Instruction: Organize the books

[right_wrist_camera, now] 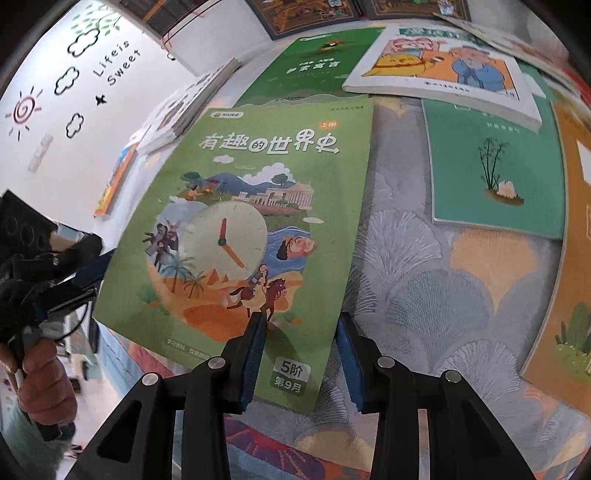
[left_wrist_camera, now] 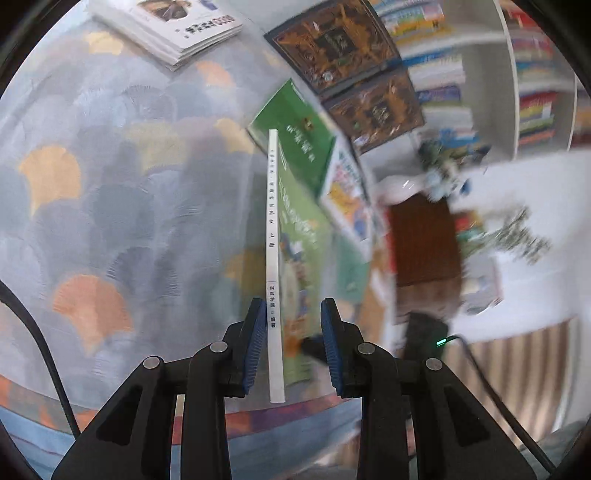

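Observation:
A thin green book with a clock on its cover [right_wrist_camera: 240,221] is tilted up off the fan-patterned cloth [right_wrist_camera: 424,277], spine side raised. In the left wrist view its white spine [left_wrist_camera: 272,240] runs between the pads of my left gripper [left_wrist_camera: 293,314]. The spine touches the left pad, and a gap shows before the right pad. The left gripper [right_wrist_camera: 79,284] also shows at the book's left edge, held by a hand [right_wrist_camera: 44,380]. My right gripper [right_wrist_camera: 299,317] is over the book's lower right corner. One pad lies over the cover, and the other finger stands just off the fore-edge.
Other books lie flat on the cloth: a dark green one [right_wrist_camera: 310,70], a cartoon-cover one [right_wrist_camera: 443,70], a teal bamboo one [right_wrist_camera: 495,166] and an orange one [right_wrist_camera: 565,295]. A white stack [left_wrist_camera: 177,26] and dark ornate books [left_wrist_camera: 332,40] lie farther off. Bookshelves [left_wrist_camera: 535,74] stand beyond.

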A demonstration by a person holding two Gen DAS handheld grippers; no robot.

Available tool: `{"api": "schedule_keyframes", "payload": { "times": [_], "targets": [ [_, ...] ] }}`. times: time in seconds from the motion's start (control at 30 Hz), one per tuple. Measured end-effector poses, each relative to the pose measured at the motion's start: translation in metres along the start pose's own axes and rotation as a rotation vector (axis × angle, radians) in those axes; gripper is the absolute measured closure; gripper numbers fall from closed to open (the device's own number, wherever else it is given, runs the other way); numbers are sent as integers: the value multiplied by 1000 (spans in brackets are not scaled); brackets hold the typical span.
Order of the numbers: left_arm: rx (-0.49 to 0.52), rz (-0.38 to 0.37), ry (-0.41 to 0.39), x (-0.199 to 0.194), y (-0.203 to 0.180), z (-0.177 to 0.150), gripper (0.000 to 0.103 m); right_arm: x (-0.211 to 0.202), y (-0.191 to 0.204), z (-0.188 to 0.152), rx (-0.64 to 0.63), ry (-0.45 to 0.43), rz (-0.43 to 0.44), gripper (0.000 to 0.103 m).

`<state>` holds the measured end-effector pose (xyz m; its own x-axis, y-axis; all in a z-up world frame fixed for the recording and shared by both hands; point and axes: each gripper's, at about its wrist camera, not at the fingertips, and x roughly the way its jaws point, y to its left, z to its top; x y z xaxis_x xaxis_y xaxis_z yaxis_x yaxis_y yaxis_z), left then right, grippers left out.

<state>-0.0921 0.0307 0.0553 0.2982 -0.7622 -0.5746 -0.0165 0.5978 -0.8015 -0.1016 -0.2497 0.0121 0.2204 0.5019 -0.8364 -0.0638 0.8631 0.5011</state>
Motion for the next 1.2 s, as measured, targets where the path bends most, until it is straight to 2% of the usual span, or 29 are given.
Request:
{"api": "schedule_keyframes", "payload": {
  "times": [0.03,0.1,0.23,0.27,0.33,0.47,0.53,0.63,0.67,0.87,1.0,1.1,1.2],
  "targets": [
    [-11,-2,-5,3,1,1,77,-1,-3,0,15,3,17,65],
    [9,52,-1,9,-1,-2,77,0,-7,1,32,7,42,65],
    [90,222,47,40,-9,-12,77,-1,-4,0,-15,10,25,65],
    [100,239,41,43,-10,-14,77,0,-2,0,-26,11,19,65],
    [86,248,17,46,-11,-12,88,0,-3,1,-26,16,26,64],
    [58,251,11,52,-12,-8,89,2,-16,9,71,60,122,60],
    [34,226,3,52,-16,-9,92,1,-29,10,142,81,180,59],
    [-62,121,-2,47,-15,-11,93,-5,-46,7,214,109,251,58],
    [-79,106,-1,47,-16,-10,93,-7,-52,4,239,114,276,55],
    [-155,-9,17,49,-18,-6,93,-17,-74,-14,300,122,367,47],
    [-162,-24,39,51,-19,-7,93,-10,-84,-20,384,133,483,47],
    [-215,-68,58,56,-12,-9,93,1,-86,-18,442,135,583,44],
    [-237,-79,68,59,-5,-9,93,15,-92,-17,545,136,679,44]
  ]
}}
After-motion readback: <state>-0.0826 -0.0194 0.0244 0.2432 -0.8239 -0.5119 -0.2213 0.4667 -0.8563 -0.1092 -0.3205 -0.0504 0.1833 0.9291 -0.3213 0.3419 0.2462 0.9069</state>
